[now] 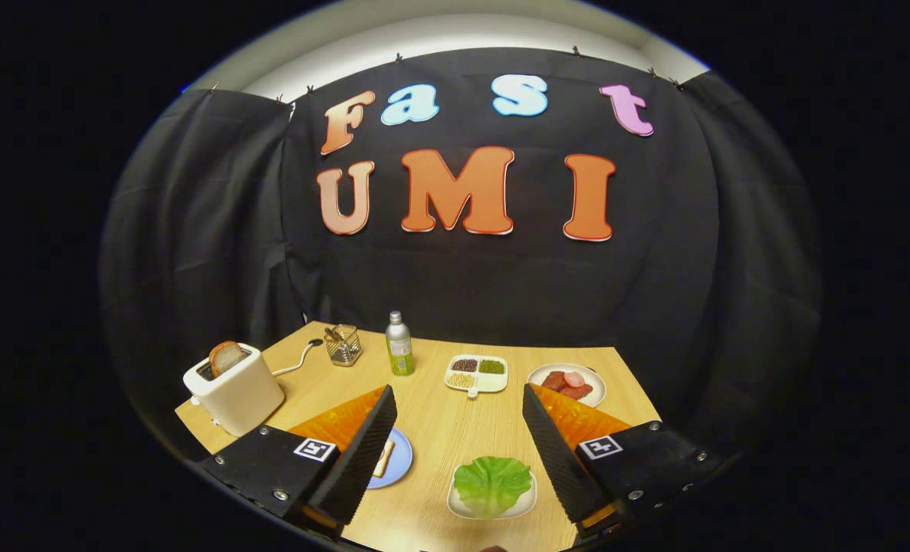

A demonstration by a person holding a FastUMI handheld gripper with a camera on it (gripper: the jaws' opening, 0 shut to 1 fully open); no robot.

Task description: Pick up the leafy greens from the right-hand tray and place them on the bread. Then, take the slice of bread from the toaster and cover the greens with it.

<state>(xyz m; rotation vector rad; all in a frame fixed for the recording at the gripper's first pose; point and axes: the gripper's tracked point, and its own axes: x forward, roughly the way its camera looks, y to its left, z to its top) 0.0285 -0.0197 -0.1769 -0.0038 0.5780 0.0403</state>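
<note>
Two fingers of my gripper (458, 429) stand spread wide, holding nothing. I see the leafy greens (492, 483) on their small tray (455, 502) at the table's (439, 414) near edge, low between the fingers and closer to the right one. The blue plate (399, 458) with bread (383, 458) sits half hidden behind my left finger. The toaster (234, 387) with its slice (226, 357) occupies the left corner. I judge a straight descent reaches the greens.

blue plate (402, 458) and bread (383, 458) half-hidden behind tongs (458, 445)
</note>
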